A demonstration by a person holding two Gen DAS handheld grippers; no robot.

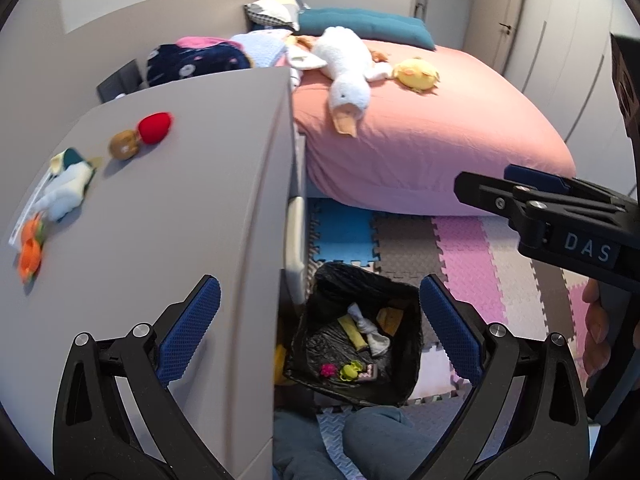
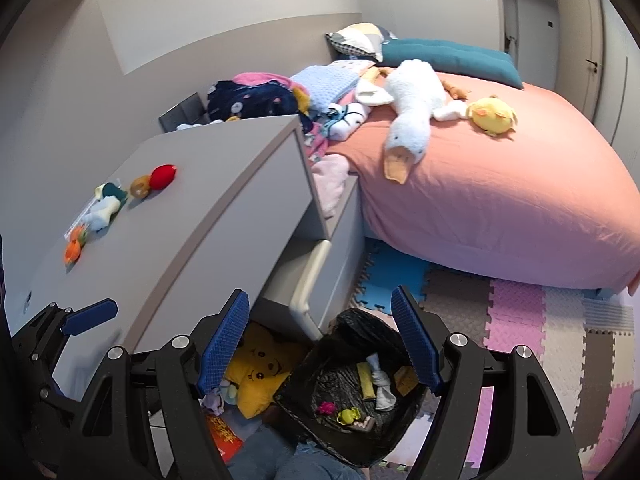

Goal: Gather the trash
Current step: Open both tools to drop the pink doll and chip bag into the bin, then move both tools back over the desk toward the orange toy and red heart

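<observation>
A black-lined trash bin point(image 1: 356, 336) stands on the floor beside a grey dresser point(image 1: 168, 208); it holds a white sock, yellow pieces and small toys. It also shows in the right wrist view point(image 2: 352, 384). On the dresser top lie a red ball point(image 1: 155, 128), a brown toy point(image 1: 125, 145), a white-green toy point(image 1: 70, 184) and an orange toy point(image 1: 31, 248). My left gripper point(image 1: 320, 332) is open and empty, above the dresser edge and bin. My right gripper point(image 2: 324, 344) is open and empty above the bin; it also shows in the left wrist view point(image 1: 560, 216).
A bed with a pink sheet point(image 2: 500, 200) carries a white goose plush point(image 2: 412, 120), a yellow plush point(image 2: 494, 116) and clothes. Foam puzzle mats point(image 2: 540, 320) cover the floor. A yellow plush point(image 2: 260, 368) lies under the dresser by a half-open drawer point(image 2: 308, 292).
</observation>
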